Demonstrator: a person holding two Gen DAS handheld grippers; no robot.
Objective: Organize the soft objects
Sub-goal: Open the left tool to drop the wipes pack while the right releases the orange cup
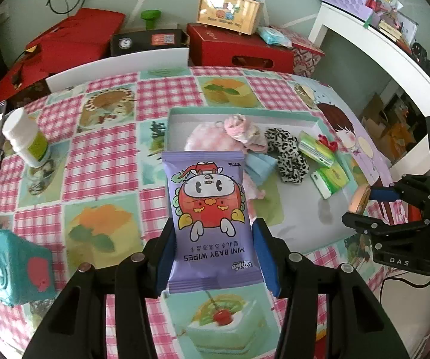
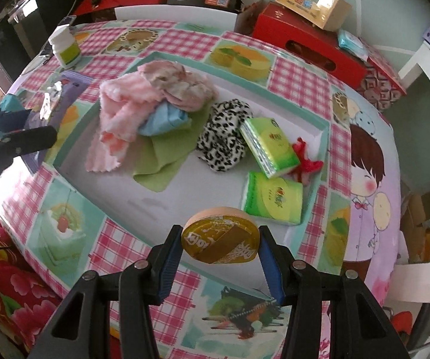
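Observation:
My left gripper (image 1: 212, 257) is shut on a purple pack of mini baby wipes (image 1: 210, 209), held above the checked tablecloth just short of the shallow white tray (image 1: 298, 215). My right gripper (image 2: 219, 251) is shut on a round peach-rimmed tin with a yellow lid (image 2: 219, 239), hanging over the near edge of the tray (image 2: 185, 197). Inside the tray lie pink cloths (image 2: 125, 104), a blue cloth (image 2: 164, 119), a green cloth (image 2: 161, 161), a leopard scrunchie (image 2: 224, 137), two green tissue packs (image 2: 271, 149) and a red bow (image 2: 304, 161). The right gripper (image 1: 364, 209) also shows at the right edge of the left wrist view.
A white bottle (image 1: 25, 137) stands at the table's left, and a teal cube (image 1: 14, 269) sits near the front left corner. Red boxes (image 1: 239, 48) and a yellow handled case (image 1: 230, 9) stand behind the table. A white shelf (image 1: 379, 39) runs along the right.

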